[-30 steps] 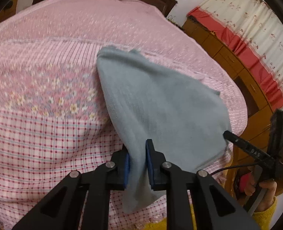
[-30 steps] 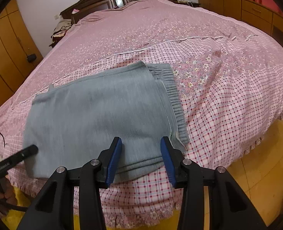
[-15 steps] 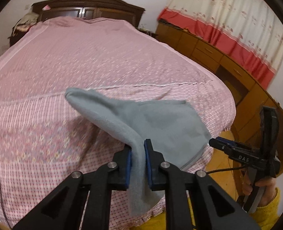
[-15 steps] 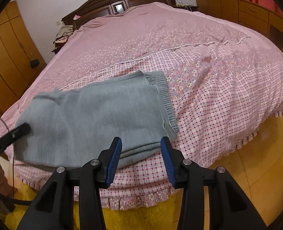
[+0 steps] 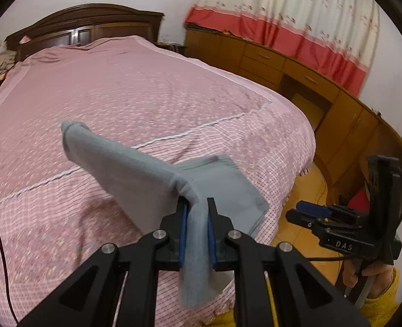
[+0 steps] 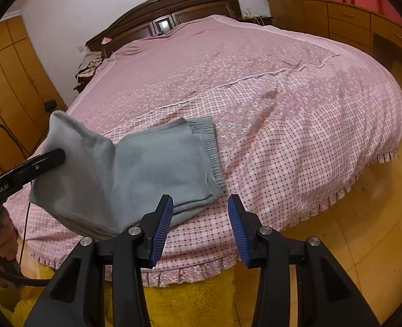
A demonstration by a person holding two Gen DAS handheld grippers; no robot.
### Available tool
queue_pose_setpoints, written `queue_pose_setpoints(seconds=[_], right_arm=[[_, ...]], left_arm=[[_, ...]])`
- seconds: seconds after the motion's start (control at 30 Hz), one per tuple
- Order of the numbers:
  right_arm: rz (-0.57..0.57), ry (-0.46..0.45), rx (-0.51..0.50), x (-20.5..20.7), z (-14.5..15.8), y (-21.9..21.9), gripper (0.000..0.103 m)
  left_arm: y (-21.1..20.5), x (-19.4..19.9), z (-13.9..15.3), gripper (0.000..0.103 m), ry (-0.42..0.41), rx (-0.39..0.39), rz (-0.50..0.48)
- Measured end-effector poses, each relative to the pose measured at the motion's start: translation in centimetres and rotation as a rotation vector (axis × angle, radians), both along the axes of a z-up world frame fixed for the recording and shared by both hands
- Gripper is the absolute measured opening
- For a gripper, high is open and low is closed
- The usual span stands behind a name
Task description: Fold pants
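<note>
Partly lifted, grey folded pants.

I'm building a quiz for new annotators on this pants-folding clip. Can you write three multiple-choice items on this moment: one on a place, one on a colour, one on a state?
1. Where does the ribbed waistband end of the grey fleece pants lie?
A. on the pink checked bedspread near the bed's foot
B. on the yellow floor
C. on the wooden headboard

2. What colour are the pads of the right gripper?
A. red
B. blue
C. white

3. What is the left gripper doing?
A. hanging open over the bed
B. resting shut on nothing
C. clamped on a lifted fold of the pants

Answers: 1 A, the waistband rests flat on the checked cover by the frilled edge. 2 B, both pads show blue in the right wrist view. 3 C, grey cloth passes between the closed pads and hangs below them.
</note>
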State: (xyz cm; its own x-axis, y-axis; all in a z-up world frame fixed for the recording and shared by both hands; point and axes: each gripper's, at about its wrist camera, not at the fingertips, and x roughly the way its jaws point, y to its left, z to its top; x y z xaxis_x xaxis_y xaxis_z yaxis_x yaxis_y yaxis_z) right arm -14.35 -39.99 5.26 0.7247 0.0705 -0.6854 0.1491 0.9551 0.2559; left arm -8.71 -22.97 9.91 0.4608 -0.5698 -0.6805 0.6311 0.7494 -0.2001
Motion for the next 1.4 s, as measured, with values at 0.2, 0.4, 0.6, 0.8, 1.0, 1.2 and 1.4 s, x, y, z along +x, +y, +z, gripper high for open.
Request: queue_pose_setpoints(seconds=[0.2,0.4,0.6,0.8,1.0,1.2,1.4], right_arm=[[-0.015,0.02,0.025,0.0,-1.2,-1.1,0.043],[-0.041,0.036,0.044,0.0,-2.2,-2.3,0.043],[-0.049,0.057,0.049,0.3,-3.0,-2.7,0.043],[-0.041,0.069,0.04,0.8,-3.3,-2.4,0.043],[-0.032,0.067,0.031,0.9,-3.0,-1.8,0.043],[-0.009,0.043,0.015,1.4,-1.7,-0.9,0.043],[0.029,0.049,0.033,2.6,-0.9,0.1,0.043]], left_arm=[[-4.4,1.3,-1.5,0.013,0.033,0.027,-0.067],[-7.6,1.9,-3.7,0.013,0.082,0.062,-0.125],[-9.6,2.9,-5.9,0.024,0.138,0.089,-0.143],[-8.5,2.5,-4.6,0.059,0.098,0.114,-0.115],[-5.2,2.1,-2.1,0.06,0.043,0.083,-0.059],[-1.1,3.2,-2.9,0.06,0.088,0.068,0.069],[2.6,4.0,-5.7,0.06,0.153,0.09,0.166]])
